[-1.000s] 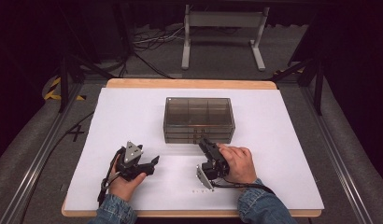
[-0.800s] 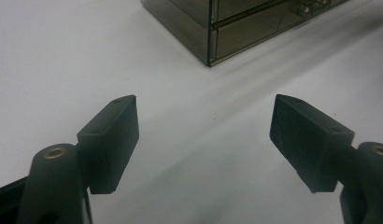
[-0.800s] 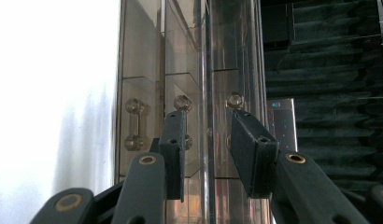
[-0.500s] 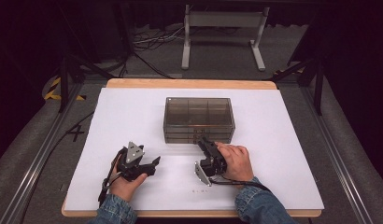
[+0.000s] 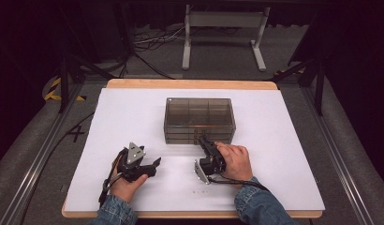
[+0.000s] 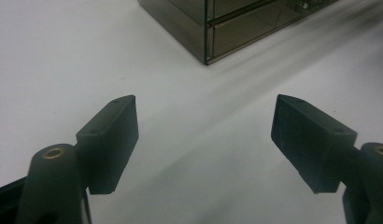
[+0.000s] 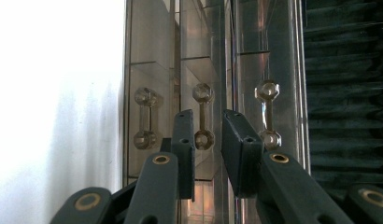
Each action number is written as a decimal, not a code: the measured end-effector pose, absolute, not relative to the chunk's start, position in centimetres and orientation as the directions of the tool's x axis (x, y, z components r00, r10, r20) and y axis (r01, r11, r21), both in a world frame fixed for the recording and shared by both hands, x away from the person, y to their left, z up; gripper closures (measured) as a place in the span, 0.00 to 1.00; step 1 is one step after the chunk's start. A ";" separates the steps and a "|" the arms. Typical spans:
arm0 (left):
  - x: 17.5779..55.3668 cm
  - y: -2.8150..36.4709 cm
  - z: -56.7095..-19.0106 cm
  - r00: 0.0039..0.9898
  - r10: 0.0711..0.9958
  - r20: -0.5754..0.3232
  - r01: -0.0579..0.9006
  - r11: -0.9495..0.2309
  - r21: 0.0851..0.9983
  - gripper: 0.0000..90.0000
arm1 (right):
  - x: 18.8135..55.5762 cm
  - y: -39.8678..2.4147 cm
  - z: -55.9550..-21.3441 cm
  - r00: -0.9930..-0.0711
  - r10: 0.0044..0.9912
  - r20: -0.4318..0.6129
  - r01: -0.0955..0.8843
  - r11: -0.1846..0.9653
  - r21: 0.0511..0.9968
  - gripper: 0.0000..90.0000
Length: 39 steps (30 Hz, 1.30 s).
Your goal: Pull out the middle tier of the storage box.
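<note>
right hand-held gripper (image 7: 207, 135), smoky clear drawer box (image 5: 199, 119)

No readable text, brand, label or number stands on anything here.

The smoky clear drawer box (image 5: 200, 120) has plain walls and bare handles (image 7: 203, 115), with no print on them. The white table cover (image 5: 284, 154) bears a few tiny faint marks (image 5: 199, 191) near the person's edge, too small to tell as letters or figures. On the grey floor left of the table lie a dark cross-shaped mark (image 5: 76, 134) and a patch of yellow-and-black hazard striping (image 5: 55, 89); both are signs only and carry no words. The black jaws and brass rivets in both gripper views are unmarked as well.
</note>
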<state>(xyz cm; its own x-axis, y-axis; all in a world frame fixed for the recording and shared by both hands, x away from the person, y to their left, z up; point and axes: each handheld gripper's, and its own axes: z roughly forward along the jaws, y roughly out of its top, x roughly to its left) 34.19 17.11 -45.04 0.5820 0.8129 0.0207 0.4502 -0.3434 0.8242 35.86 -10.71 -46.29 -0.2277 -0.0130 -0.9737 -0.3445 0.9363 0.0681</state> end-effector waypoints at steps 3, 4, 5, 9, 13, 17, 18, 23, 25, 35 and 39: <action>34.2 17.1 -45.0 0.582 0.813 0.020 0.451 -0.343 0.824 0.26 | 36.0 -10.6 -46.3 -0.224 -0.020 -0.974 -0.341 0.938 0.059 0.83; 34.2 17.1 -45.0 0.582 0.813 0.021 0.450 -0.344 0.824 0.26 | 36.0 -10.5 -46.3 -0.226 -0.018 -0.974 -0.339 0.939 0.061 0.84; 34.2 17.1 -45.1 0.583 0.812 0.021 0.450 -0.344 0.824 0.26 | 36.0 -10.5 -46.3 -0.224 -0.021 -0.974 -0.337 0.940 0.057 0.84; 34.2 17.1 -45.0 0.583 0.812 0.020 0.450 -0.344 0.824 0.26 | 36.0 -10.3 -46.4 -0.224 -0.028 -0.974 -0.336 0.941 0.050 0.86; 34.2 17.1 -45.0 0.583 0.812 0.021 0.450 -0.344 0.824 0.26 | 36.0 -10.3 -46.4 -0.232 -0.019 -0.973 -0.329 0.942 0.061 0.88; 34.2 17.1 -45.0 0.585 0.811 0.024 0.448 -0.348 0.824 0.26 | 36.0 -10.2 -46.3 -0.235 -0.016 -0.972 -0.324 0.944 0.063 0.88; 34.2 17.1 -45.0 0.583 0.812 0.021 0.450 -0.344 0.824 0.26 | 36.0 -10.2 -46.3 -0.234 -0.013 -0.972 -0.323 0.944 0.065 0.88; 34.2 17.1 -45.1 0.583 0.812 0.018 0.451 -0.342 0.824 0.26 | 35.4 -10.2 -46.3 -0.241 -0.014 -0.970 -0.322 0.944 0.067 0.88; 34.2 17.1 -45.0 0.583 0.812 0.018 0.451 -0.343 0.824 0.26 | 35.2 -10.2 -46.3 -0.242 -0.013 -0.970 -0.323 0.944 0.068 0.88; 34.2 17.1 -45.1 0.581 0.814 0.019 0.452 -0.342 0.824 0.26 | 34.0 -10.2 -46.1 -0.232 -0.022 -0.972 -0.335 0.940 0.058 0.89; 34.2 17.1 -45.1 0.581 0.814 0.021 0.451 -0.344 0.824 0.26 | 33.8 -10.2 -46.0 -0.229 -0.027 -0.973 -0.339 0.939 0.054 0.89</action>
